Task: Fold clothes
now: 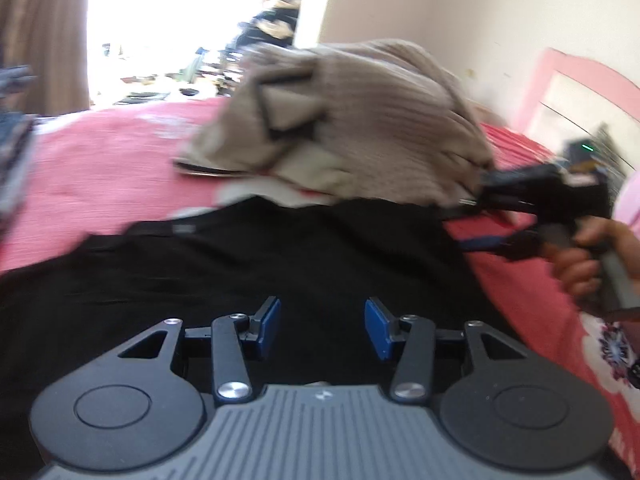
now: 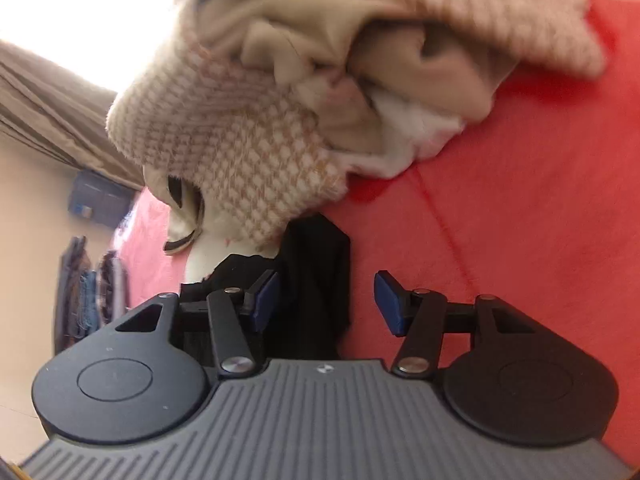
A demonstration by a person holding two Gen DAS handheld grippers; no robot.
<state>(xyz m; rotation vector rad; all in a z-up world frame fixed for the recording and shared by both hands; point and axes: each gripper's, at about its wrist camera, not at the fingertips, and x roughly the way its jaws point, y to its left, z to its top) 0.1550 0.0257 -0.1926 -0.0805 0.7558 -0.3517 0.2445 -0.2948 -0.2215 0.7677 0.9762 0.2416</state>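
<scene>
Left wrist view is showing a black fabric garment (image 1: 256, 264) lying spread flat on a pink-red bedspread (image 1: 100, 168), filling the middle of the picture directly below the left gripper (image 1: 322, 326). That gripper's blue-padded jaws are standing apart with nothing between them; the pads are hovering over the black cloth without pressing on it. Beyond the garment, a heap of beige ribbed-knit clothing with black-trimmed pieces (image 1: 352, 120) is sitting on the same bedspread, its near edge just beside the black garment's far edge. At the right, the right gripper (image 1: 480, 216) is pointing in toward the garment's right edge, held by a hand (image 1: 580, 264) wrapped around its grey handle. A pink-framed headboard (image 1: 560, 80) is standing behind it against a cream wall (image 1: 420, 12), and a brown curtain (image 1: 44, 32) is hanging beside a bright window at the left.

Right wrist view is showing the right gripper (image 2: 326, 300) with its blue pads apart and gripping nothing; a fold of the black garment (image 2: 316, 276) is lying in the gap nearer the left pad, though contact cannot be judged. The beige knit heap (image 2: 248, 148) is looming close above, with white and tan cloth bunched within it. Folded denim and striped items (image 2: 86, 292) are standing blurred at the far left.

No containers are appearing in either view.
</scene>
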